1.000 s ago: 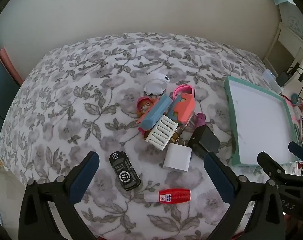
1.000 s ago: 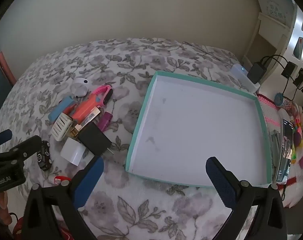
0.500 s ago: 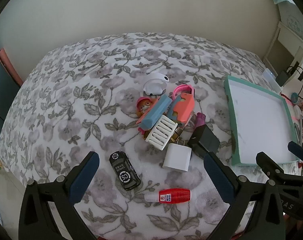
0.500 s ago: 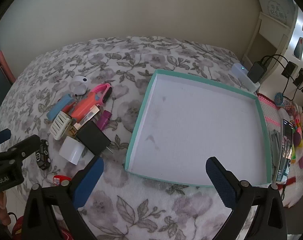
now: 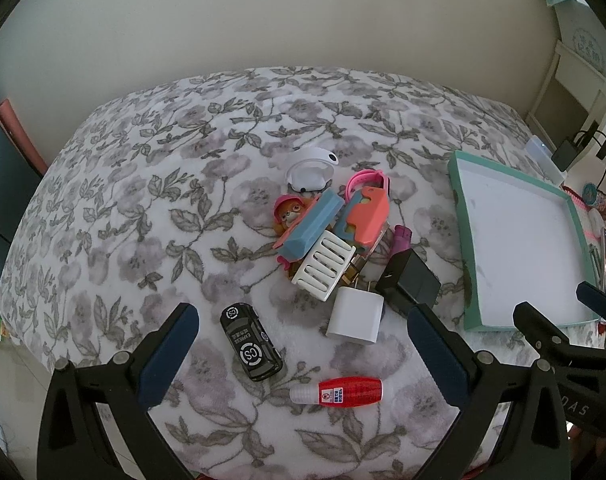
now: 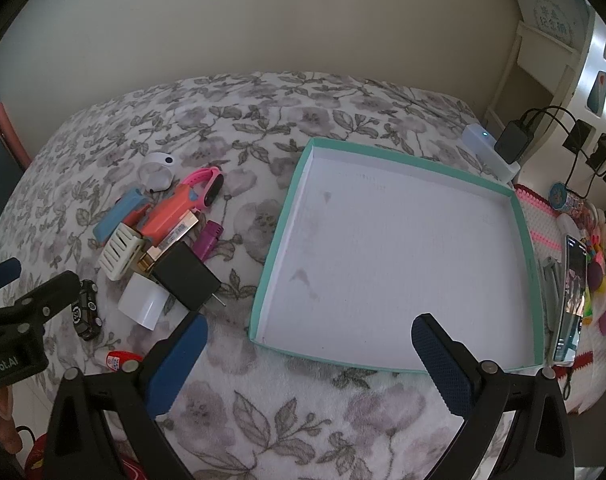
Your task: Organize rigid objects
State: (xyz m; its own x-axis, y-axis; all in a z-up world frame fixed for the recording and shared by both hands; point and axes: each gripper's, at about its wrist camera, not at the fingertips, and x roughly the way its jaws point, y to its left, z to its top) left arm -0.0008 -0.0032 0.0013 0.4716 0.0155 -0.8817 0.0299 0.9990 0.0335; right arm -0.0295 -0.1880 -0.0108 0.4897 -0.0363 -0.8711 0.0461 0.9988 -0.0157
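i see the pile of small rigid objects heaped mid-bed on the floral blanket (image 5: 143, 208): a blue block (image 5: 313, 226) leaning over a small figurine (image 5: 289, 210), a coral case (image 5: 367, 216) at its 3 o'clock, a white slotted piece (image 5: 323, 266) at its 6 o'clock. a pink band (image 5: 367, 179) and a white round case (image 5: 309, 168) sit at the pile's 12 o'clock edge. a purple piece (image 5: 401, 238) touches the black charger (image 5: 413, 284), and the white charger (image 5: 357, 314) lies just beside that at its 8 o'clock.

two strays lie apart from the heap toward the near edge: a black toy car (image 5: 251, 342) at 7 o'clock of the white charger, and a red glue bottle (image 5: 339, 391) on its side at 6 o'clock.

the teal-rimmed tray (image 6: 279, 236) lies at 3 o'clock of the pile, white floor bare, with a strip of blanket between its left rim and the black charger's prongs. its far right corner sits near a white power box (image 6: 489, 148) at the bed's edge.

left gripper (image 5: 299, 354) is spread wide, nothing between the fingers, with the car, glue and white charger lying in the span between them. right gripper (image 6: 307, 364) is likewise spread and unloaded, over the tray's near rim. open blanket lies all round 9 to 12 o'clock of the pile.
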